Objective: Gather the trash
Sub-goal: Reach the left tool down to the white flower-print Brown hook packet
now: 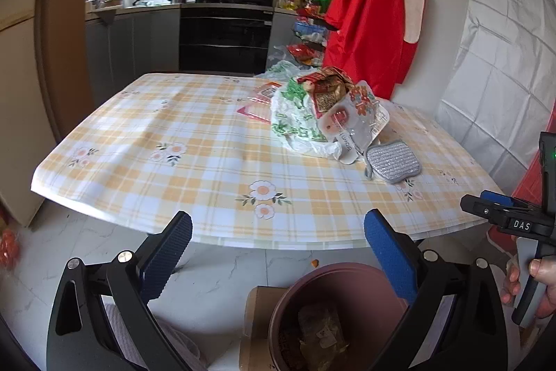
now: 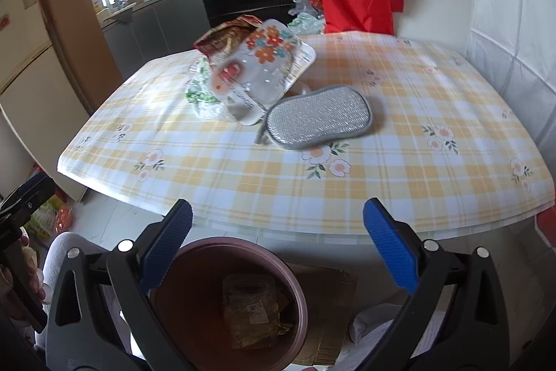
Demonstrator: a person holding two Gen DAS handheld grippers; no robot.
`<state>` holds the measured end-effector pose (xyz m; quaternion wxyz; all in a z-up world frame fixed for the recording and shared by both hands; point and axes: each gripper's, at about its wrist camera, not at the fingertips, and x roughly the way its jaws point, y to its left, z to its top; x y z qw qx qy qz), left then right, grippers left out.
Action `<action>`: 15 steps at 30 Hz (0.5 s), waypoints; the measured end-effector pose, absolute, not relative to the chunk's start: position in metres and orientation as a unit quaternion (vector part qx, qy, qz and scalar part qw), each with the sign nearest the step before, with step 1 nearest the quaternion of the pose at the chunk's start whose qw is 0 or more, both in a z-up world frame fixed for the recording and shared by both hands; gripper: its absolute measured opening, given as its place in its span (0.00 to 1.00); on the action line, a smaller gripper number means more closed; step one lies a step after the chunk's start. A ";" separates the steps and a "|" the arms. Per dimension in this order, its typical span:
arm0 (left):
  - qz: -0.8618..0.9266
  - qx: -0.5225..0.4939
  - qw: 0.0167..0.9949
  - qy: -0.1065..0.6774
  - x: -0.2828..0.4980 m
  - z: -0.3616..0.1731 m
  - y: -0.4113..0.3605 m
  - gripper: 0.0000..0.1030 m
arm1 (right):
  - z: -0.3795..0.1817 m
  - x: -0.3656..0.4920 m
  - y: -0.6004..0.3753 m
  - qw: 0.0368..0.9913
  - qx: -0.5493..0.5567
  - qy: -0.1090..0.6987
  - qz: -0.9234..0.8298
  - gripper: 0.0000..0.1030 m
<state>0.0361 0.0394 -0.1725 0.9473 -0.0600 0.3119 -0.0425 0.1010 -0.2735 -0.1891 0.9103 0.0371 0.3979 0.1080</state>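
Both hand-held grippers are hovering short of the bench [image 1: 146, 141], each with its blue pads spread wide and nothing between them. The left hand-held gripper [image 1: 278, 252] is hanging over the floor, with the brown trash bin [image 1: 347, 273] directly below and slightly to its right; the right hand-held gripper [image 2: 278, 242] is sitting above the same bin [image 2: 239, 247], which is lying just under its left finger. Crumpled wrappers [image 2: 253, 308] are resting in the bin's bottom, though what exactly they are is hard to make out. Ahead of both grippers, a pile of packaging trash [image 1: 326, 110] is lying on the checked cloth, and a grey scouring pad [image 2: 318, 120] is sitting just in front of it, touching a clear blister pack [image 2: 264, 75]. A red garment [image 1: 371, 16] is hanging beyond the bench.
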 end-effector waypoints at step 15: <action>-0.208 0.030 0.927 0.309 0.206 -0.160 -0.061 0.66 | -0.223 0.171 -0.319 0.903 0.105 0.406 0.096 0.94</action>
